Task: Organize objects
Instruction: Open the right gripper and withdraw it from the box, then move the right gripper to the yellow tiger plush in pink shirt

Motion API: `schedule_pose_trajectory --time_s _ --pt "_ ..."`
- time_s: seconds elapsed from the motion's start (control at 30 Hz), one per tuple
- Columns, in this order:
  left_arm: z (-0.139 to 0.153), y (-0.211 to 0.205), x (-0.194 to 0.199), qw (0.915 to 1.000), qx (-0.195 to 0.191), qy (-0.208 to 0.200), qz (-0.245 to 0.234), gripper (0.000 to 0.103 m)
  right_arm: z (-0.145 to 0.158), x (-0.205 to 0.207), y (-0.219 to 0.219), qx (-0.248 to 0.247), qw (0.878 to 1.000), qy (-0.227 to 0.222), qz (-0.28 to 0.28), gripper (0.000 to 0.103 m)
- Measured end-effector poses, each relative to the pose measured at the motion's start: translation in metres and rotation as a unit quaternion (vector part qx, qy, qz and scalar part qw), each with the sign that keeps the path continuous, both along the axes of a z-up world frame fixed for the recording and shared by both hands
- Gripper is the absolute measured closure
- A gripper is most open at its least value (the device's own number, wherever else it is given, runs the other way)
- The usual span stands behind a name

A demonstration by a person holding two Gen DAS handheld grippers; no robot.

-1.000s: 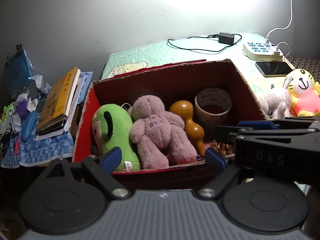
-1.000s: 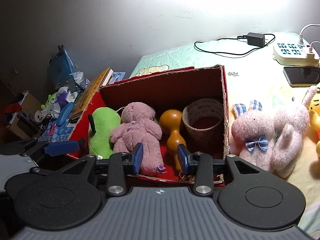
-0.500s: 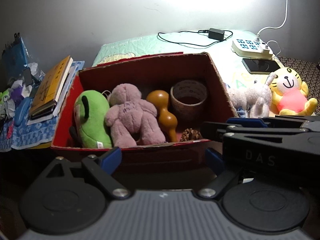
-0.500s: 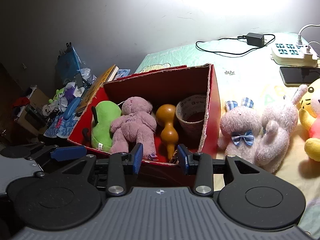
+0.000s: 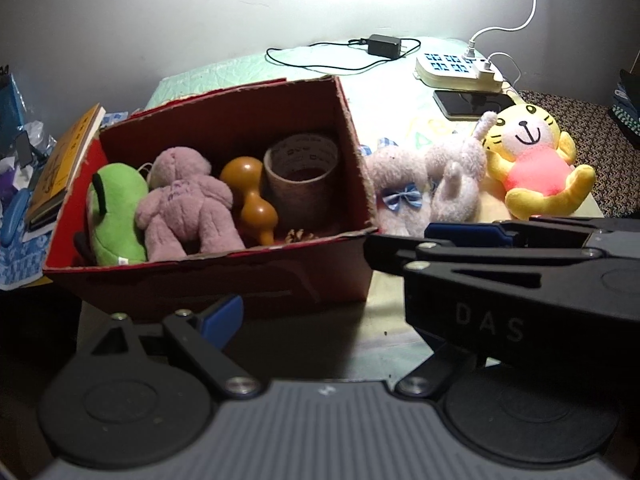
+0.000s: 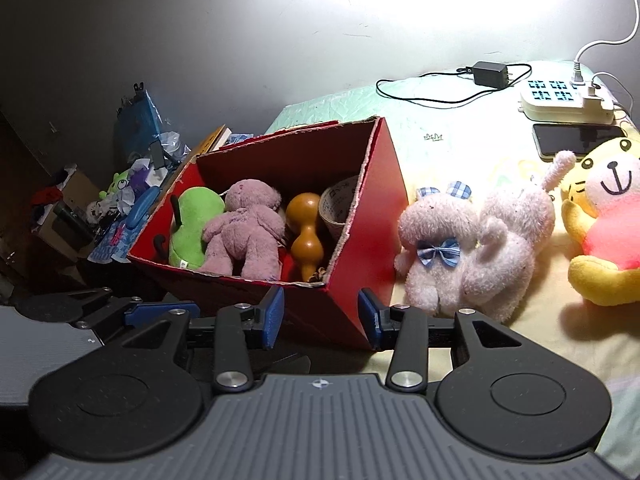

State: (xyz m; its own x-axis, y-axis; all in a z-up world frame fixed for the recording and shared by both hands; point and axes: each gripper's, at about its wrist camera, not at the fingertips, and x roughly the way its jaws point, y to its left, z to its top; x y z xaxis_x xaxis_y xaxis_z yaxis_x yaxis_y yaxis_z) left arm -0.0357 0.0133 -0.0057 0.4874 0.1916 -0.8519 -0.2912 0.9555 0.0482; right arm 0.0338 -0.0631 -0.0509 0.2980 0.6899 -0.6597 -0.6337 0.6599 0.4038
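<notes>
Just right of the red box (image 6: 372, 216), the pale pink bunny (image 6: 442, 240), judged light, soft and compressible, is best pinched across its plump body by the empty, opening right gripper (image 6: 320, 316), while the left gripper (image 5: 320, 312) is held wide, nothing gripped.

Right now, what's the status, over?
Left claw open, empty. Right claw opening, empty. Red box half packed; pink bunny, yellow tiger still outside. Nothing blocking.
</notes>
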Motion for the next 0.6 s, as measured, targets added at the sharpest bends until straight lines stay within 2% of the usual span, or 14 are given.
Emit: schedule_pose_trajectory --time_s 0.6 --pt "-0.016 -0.067 0.037 0.9970 -0.007 0.023 -0.073 0.011 -0.015 0.018 -0.067 -0.019 0.998 0.014 -0.062 0.058"
